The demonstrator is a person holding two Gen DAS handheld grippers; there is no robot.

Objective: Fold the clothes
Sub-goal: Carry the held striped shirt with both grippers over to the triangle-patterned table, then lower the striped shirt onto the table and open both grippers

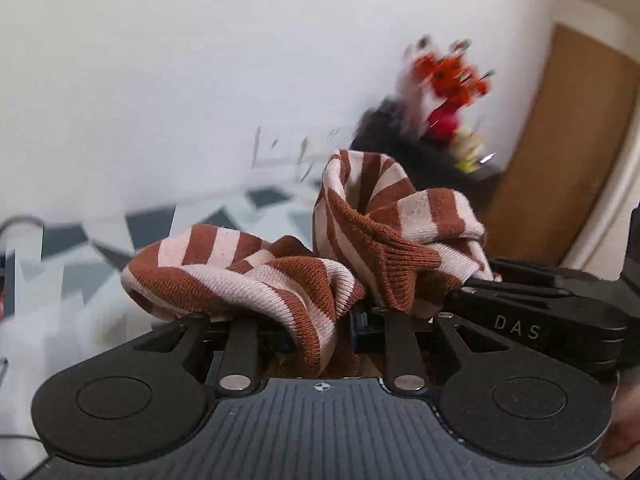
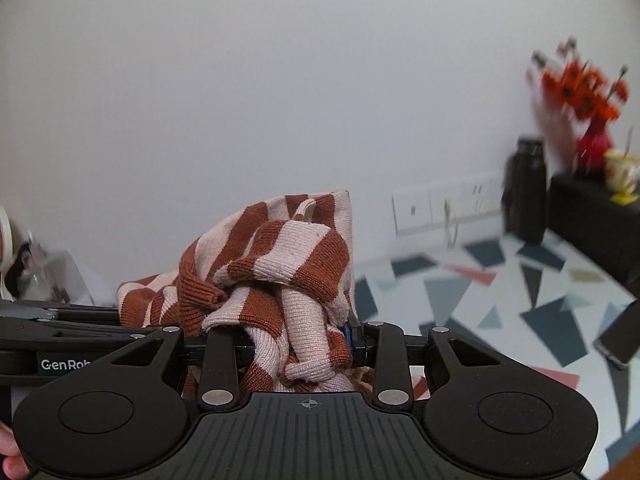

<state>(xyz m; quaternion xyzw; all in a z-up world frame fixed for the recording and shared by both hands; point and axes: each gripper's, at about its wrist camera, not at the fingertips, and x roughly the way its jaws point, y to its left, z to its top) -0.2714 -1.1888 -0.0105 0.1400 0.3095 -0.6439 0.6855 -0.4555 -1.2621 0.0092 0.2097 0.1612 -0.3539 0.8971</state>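
A brown and pink striped knit garment (image 1: 304, 256) is bunched up between both grippers, lifted above the table. My left gripper (image 1: 320, 316) is shut on a fold of it; the cloth hides the fingertips. In the right wrist view the same striped garment (image 2: 280, 280) piles over my right gripper (image 2: 304, 344), which is shut on it. The right gripper's body (image 1: 532, 320) shows close at the right of the left wrist view. The left gripper's body (image 2: 60, 340) shows at the left of the right wrist view.
The table (image 2: 500, 300) has a white cover with grey, dark blue and pink shapes. At the back right stand a black bottle (image 2: 526, 192), a red vase of orange flowers (image 2: 592, 120), a cup (image 2: 622, 176) on a black box (image 2: 592, 216). A phone (image 2: 620, 340) lies at right. Wall sockets (image 2: 444, 204) behind.
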